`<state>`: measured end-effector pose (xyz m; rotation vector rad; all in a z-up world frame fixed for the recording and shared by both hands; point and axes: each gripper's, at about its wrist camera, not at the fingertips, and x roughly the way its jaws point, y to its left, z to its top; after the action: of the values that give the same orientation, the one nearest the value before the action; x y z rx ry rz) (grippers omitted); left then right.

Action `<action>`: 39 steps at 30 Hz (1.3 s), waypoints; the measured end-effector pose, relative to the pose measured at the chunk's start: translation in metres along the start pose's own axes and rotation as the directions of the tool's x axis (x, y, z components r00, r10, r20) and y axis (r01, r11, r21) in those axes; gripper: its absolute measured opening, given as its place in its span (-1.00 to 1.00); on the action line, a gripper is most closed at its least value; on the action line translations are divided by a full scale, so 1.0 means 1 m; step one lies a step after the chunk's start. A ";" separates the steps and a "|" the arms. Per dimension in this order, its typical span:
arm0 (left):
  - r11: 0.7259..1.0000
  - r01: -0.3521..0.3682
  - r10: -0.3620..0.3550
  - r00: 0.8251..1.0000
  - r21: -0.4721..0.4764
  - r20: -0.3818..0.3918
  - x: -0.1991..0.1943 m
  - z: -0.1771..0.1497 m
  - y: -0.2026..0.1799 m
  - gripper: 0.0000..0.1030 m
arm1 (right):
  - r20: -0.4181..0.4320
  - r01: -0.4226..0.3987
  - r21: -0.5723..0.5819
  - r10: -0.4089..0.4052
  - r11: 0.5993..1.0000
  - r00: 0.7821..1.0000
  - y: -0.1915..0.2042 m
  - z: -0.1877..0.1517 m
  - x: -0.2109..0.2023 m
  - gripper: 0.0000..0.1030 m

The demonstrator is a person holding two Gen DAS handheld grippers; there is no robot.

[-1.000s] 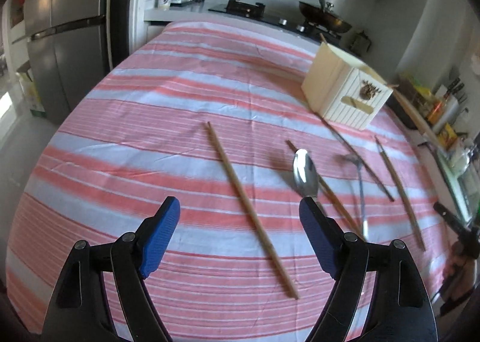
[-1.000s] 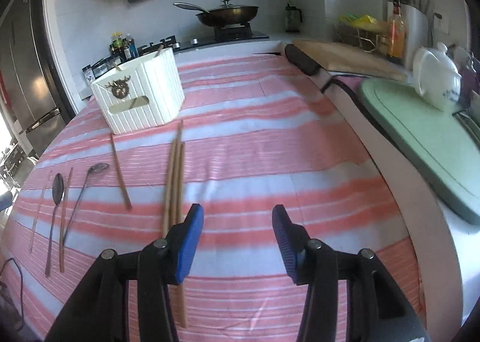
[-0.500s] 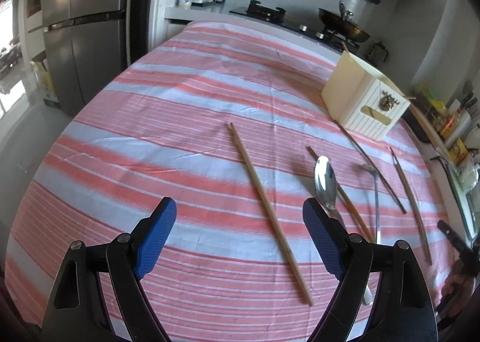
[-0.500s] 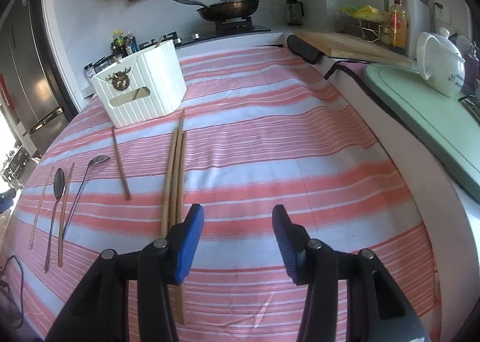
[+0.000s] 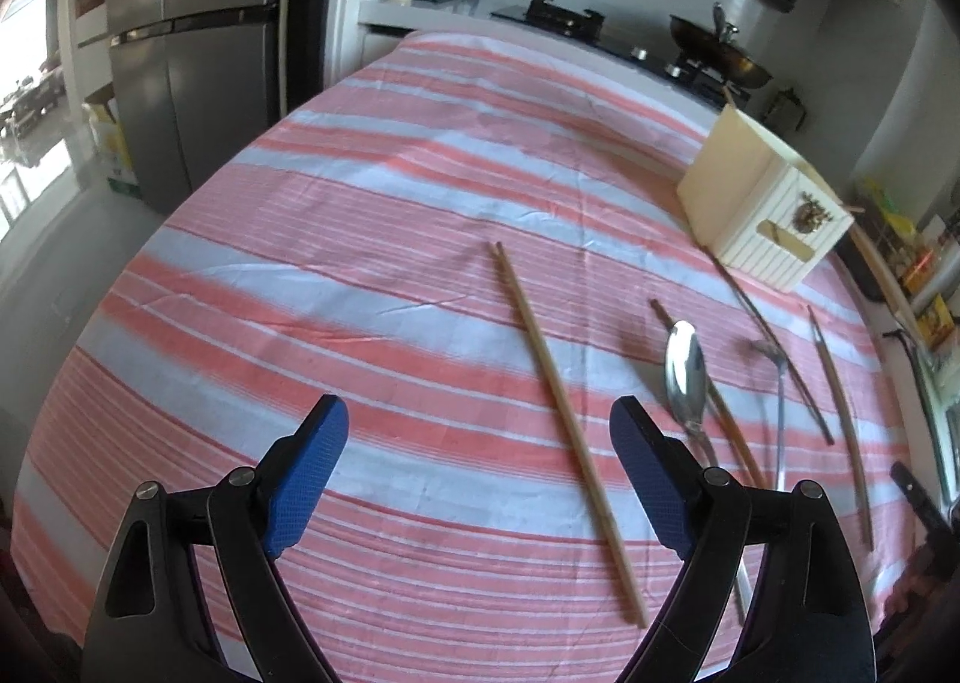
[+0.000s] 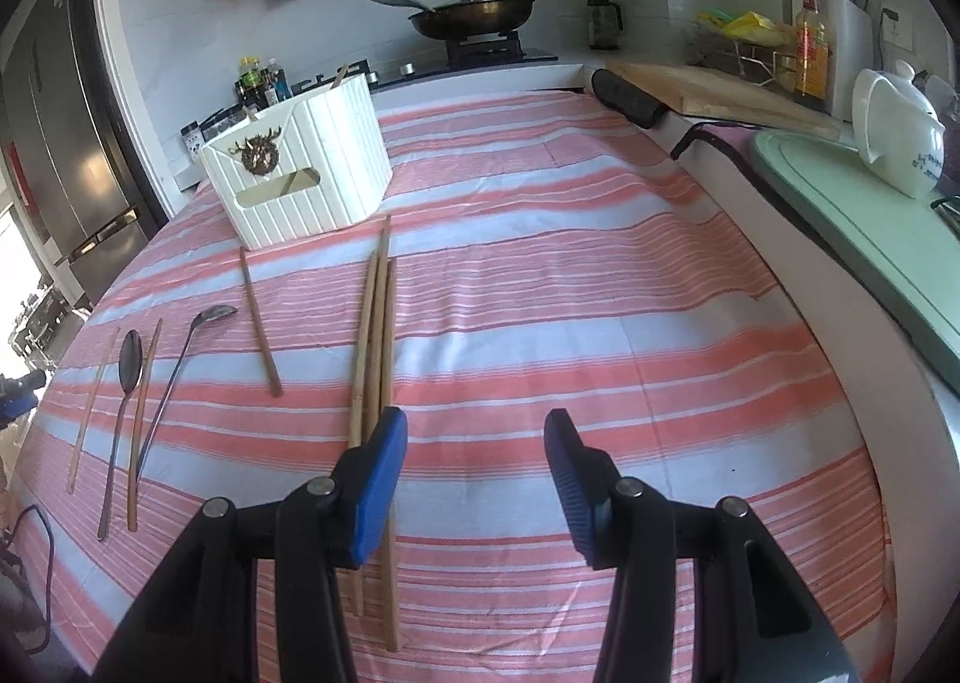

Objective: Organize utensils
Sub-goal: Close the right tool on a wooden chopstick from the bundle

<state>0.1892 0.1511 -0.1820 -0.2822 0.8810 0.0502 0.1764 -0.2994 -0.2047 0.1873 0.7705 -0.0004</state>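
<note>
Your left gripper (image 5: 479, 434) gapes wide, a long wooden chopstick (image 5: 564, 422) between its jaws; your right gripper (image 6: 476, 446) spreads empty beside three bundled wooden chopsticks (image 6: 375, 335).

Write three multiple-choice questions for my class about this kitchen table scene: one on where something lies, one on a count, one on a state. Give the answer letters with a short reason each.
1. Where does the bundle of chopsticks lie?
A. in front of the white box
B. inside the pan
C. on the green board

2. How many spoons are on the striped cloth?
A. none
B. two
C. five

3. How does the right gripper stand?
A. shut on a spoon
B. open and empty
C. shut on a chopstick

Answers:
1 A, the sticks run from the box toward the camera.
2 B, a dark spoon and a long thin spoon show.
3 B, cloth shows between its blue pads.
</note>
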 end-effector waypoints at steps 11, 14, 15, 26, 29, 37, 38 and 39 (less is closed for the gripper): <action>0.999 0.006 -0.005 1.000 0.043 -0.030 0.028 0.003 -0.025 0.75 | -0.069 -0.043 -0.051 0.040 0.998 0.997 0.006 0.007 0.011 -0.06; 0.997 -0.013 0.016 0.999 0.078 -0.030 0.035 0.001 -0.035 0.75 | -0.127 -0.078 -0.058 0.070 0.995 0.989 0.008 0.011 0.019 -0.06; 0.996 -0.013 0.016 0.999 0.087 -0.031 0.037 -0.001 -0.037 0.75 | -0.149 -0.094 -0.058 0.084 0.994 0.985 0.010 0.012 0.021 -0.06; 0.987 -0.063 0.074 0.995 0.149 -0.067 0.051 -0.014 -0.045 0.75 | -0.284 -0.068 -0.161 0.020 0.985 0.959 0.027 0.013 0.042 -0.78; 0.983 -0.075 0.087 0.994 0.166 -0.065 0.051 -0.015 -0.047 0.75 | -0.303 -0.100 -0.175 0.043 0.980 0.952 0.030 0.012 0.039 -0.78; 0.981 -0.084 0.097 0.993 0.178 -0.065 0.053 -0.016 -0.049 0.77 | -0.319 -0.133 -0.146 0.081 0.980 0.944 0.032 0.012 0.029 -0.78; 0.980 -0.087 0.100 0.993 0.181 -0.065 0.053 -0.017 -0.049 0.77 | -0.330 -0.132 -0.157 0.074 0.979 0.941 0.034 0.010 0.031 -0.78; 0.979 -0.089 0.103 0.993 0.184 -0.066 0.053 -0.017 -0.050 0.77 | -0.342 -0.144 -0.164 0.081 0.976 0.936 0.034 0.007 0.030 -0.72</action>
<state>0.2184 0.0949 -0.2219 -0.0716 0.9668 0.0493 0.2052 -0.2645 -0.2153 0.0515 1.0919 0.2181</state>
